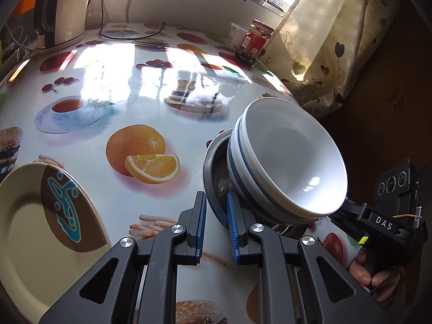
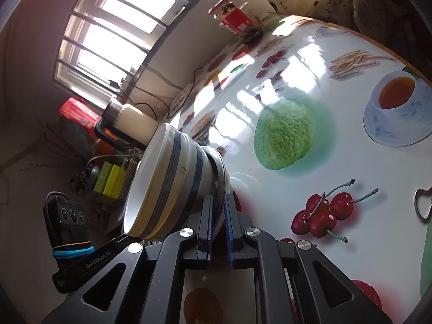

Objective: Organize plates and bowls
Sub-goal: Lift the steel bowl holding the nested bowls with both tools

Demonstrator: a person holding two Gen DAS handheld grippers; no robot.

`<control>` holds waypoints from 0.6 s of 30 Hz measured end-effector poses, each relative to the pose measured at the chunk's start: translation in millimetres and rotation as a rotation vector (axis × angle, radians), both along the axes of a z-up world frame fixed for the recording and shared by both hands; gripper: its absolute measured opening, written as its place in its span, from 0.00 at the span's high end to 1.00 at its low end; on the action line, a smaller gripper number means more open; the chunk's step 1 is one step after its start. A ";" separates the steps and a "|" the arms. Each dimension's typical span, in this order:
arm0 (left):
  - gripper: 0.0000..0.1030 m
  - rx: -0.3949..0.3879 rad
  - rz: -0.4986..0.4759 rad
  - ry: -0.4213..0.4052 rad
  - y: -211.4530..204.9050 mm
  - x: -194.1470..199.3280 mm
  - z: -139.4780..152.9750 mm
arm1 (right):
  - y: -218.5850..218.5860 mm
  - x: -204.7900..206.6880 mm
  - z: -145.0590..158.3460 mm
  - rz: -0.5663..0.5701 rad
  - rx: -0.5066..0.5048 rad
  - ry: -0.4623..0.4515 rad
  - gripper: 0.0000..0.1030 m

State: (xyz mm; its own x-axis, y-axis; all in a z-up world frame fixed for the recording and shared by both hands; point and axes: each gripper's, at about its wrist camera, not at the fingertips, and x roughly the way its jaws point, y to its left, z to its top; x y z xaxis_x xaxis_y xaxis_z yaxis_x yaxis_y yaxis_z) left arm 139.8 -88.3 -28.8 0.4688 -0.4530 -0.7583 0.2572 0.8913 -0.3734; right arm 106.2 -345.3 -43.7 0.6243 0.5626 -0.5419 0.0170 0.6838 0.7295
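On the glossy fruit-print surface (image 1: 151,102), both grippers' fingers pinch the rim of the metal bowl (image 1: 213,167) carrying two nested white bowls (image 1: 291,159), left gripper (image 1: 216,224) and right gripper (image 2: 218,224) nearly closed, while the yellow plate (image 1: 29,216) left of that stack waits unstacked

A kettle (image 1: 63,10) stands at the table's (image 1: 135,81) far left corner, its cord (image 1: 129,36) trailing along the back edge. A red-labelled jar (image 1: 252,41) (contents dark) sits near the far right corner, a white cup (image 1: 237,35) just beside it. A curtain (image 1: 334,40) hangs past the right edge.
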 end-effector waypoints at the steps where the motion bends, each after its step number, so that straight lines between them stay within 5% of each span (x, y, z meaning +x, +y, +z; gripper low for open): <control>1: 0.84 0.000 0.000 0.000 -0.1 -0.1 0.1 | -0.3 0.2 0.0 0.000 0.001 0.000 0.91; 18: 0.84 0.018 -0.001 -0.010 -0.6 0.3 0.5 | 0.3 -1.1 0.9 0.004 -0.002 -0.006 0.91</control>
